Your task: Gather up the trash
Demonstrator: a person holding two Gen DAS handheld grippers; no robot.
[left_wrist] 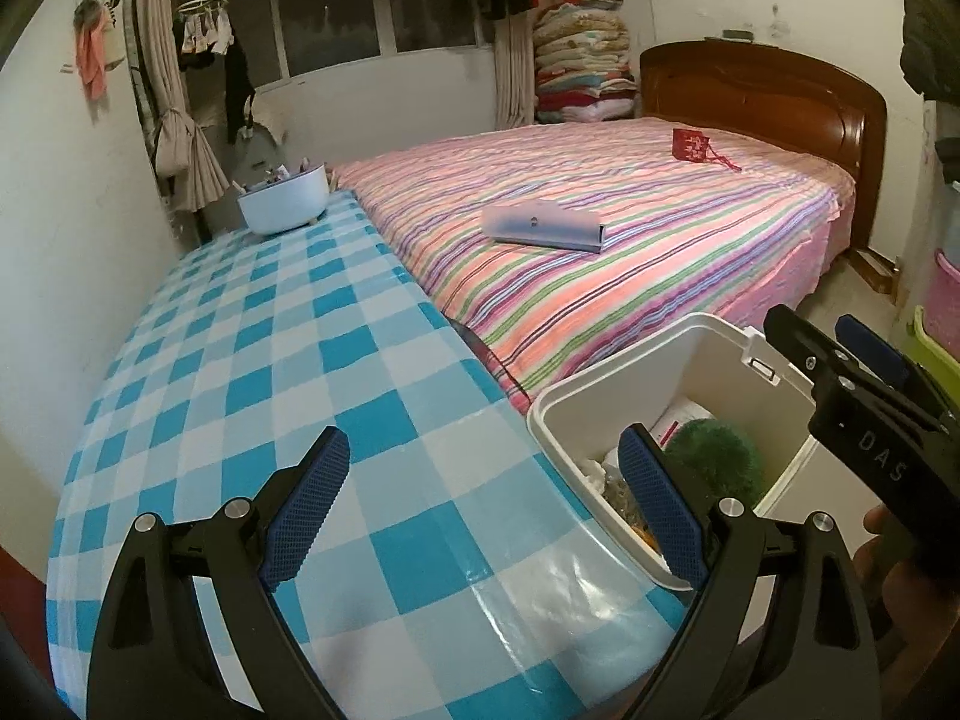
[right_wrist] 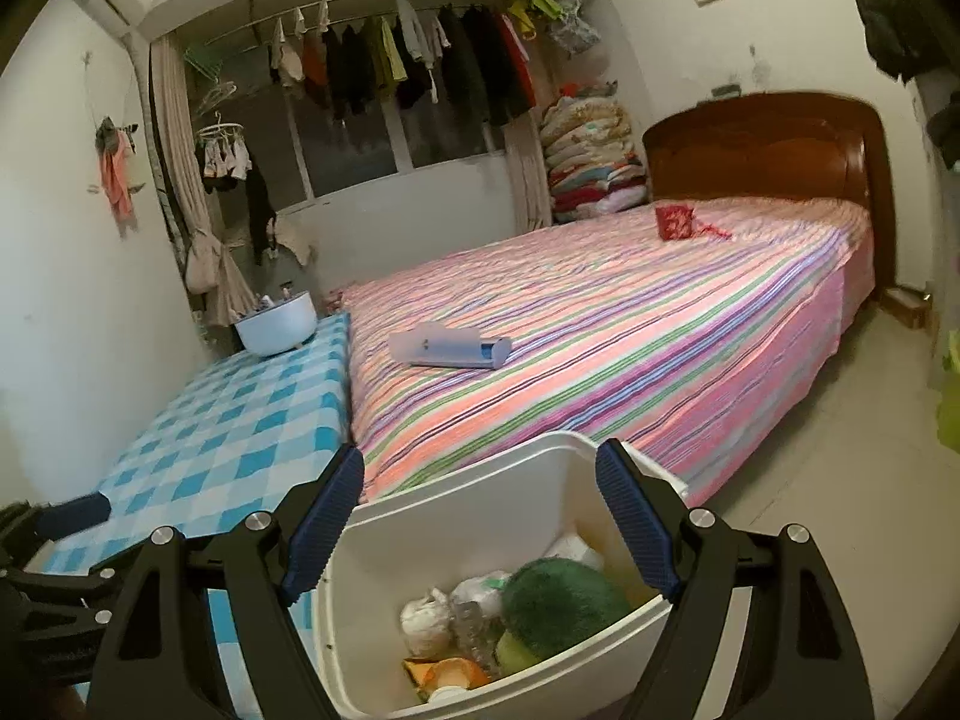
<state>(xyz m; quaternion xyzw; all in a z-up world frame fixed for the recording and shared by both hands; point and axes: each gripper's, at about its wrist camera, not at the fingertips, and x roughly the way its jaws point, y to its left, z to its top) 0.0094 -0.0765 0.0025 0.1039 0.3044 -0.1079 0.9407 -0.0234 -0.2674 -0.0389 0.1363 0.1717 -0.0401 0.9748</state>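
My left gripper [left_wrist: 486, 504] gapes over the checked table [left_wrist: 252, 360] – right gripper [right_wrist: 480, 516] wide, empty, over the trash bin [right_wrist: 456, 516].

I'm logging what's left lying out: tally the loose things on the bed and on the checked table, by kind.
Folders on the bed: 1, a pale blue folder
Red pouches on the bed: 1
Bowls on the checked table: 1, white
Total: 3
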